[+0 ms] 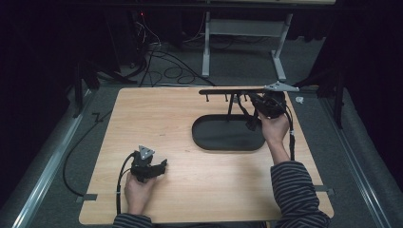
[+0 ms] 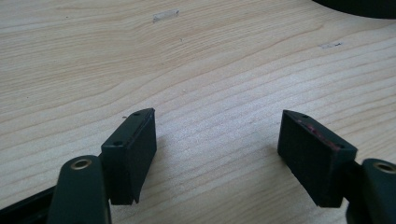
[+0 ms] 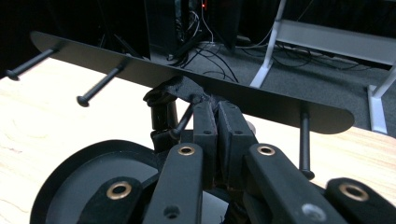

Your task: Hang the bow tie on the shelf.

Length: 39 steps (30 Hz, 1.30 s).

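A black stand has an oval base tray (image 1: 209, 137) and a flat top bar (image 1: 223, 91) with several pegs hanging under it. My right gripper (image 1: 251, 99) is up at the bar's right part. In the right gripper view its jaws (image 3: 215, 105) stand pressed together on a rough black strap-like item (image 3: 175, 91) that sits under the bar (image 3: 116, 58), beside a peg (image 3: 100, 86). What the item is stays unclear. My left gripper (image 1: 161, 166) rests low over the table's front left, open, with bare wood between its pads (image 2: 133, 149).
The wooden table (image 1: 157, 118) has a small piece of tape (image 2: 166, 15) on it. Cables run off the left edge and across the floor behind. A white table frame (image 1: 247, 38) stands beyond the far edge.
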### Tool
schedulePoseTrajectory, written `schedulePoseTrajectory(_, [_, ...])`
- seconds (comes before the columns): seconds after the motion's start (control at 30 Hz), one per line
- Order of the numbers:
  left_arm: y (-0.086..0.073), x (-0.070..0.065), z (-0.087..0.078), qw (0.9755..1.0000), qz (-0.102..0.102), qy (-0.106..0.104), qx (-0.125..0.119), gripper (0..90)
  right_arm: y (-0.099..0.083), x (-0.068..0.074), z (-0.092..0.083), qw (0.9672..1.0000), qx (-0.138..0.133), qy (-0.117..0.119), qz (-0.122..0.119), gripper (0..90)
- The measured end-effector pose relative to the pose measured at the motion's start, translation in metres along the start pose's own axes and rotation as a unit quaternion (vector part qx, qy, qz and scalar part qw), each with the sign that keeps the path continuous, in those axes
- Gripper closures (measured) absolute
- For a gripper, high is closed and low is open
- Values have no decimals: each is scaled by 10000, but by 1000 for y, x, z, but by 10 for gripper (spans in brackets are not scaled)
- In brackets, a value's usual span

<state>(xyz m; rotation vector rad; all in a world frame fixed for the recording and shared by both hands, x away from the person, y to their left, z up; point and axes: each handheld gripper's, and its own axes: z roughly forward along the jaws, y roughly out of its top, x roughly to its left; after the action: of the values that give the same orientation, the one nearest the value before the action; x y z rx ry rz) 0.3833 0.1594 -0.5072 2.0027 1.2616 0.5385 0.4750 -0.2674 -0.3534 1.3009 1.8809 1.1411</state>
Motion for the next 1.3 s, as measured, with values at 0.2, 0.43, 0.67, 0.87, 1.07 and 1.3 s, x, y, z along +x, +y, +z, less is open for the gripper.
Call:
schedulePoseTrajectory(0.2, [0, 0, 0, 10000, -6, -5, -9, 288, -3, -5, 7, 9999, 122, -66, 35, 875])
schedulePoseTrajectory(0.43, [0, 0, 0, 10000, -3, -2, -7, 289, -5, -6, 7, 9998, 180, -48, 106, 835])
schedulePoseTrajectory(0.67, [0, 0, 0, 10000, 6, 7, 1, 289, -13, -9, 4, 9997, 163, -27, 183, 757])
schedulePoseTrajectory(0.87, [0, 0, 0, 10000, 2, 8, -1, 290, -11, -6, -6, 10000, 78, -16, 21, 726])
schedulePoseTrajectory(1.07, [0, 0, 0, 10000, 4, 8, -2, 291, -14, -10, -15, 10000, -17, 27, 28, 711])
schedulePoseTrajectory(1.3, [0, 0, 0, 10000, -4, 10, -11, 293, -28, -21, -28, 9999, -33, 12, 132, 686])
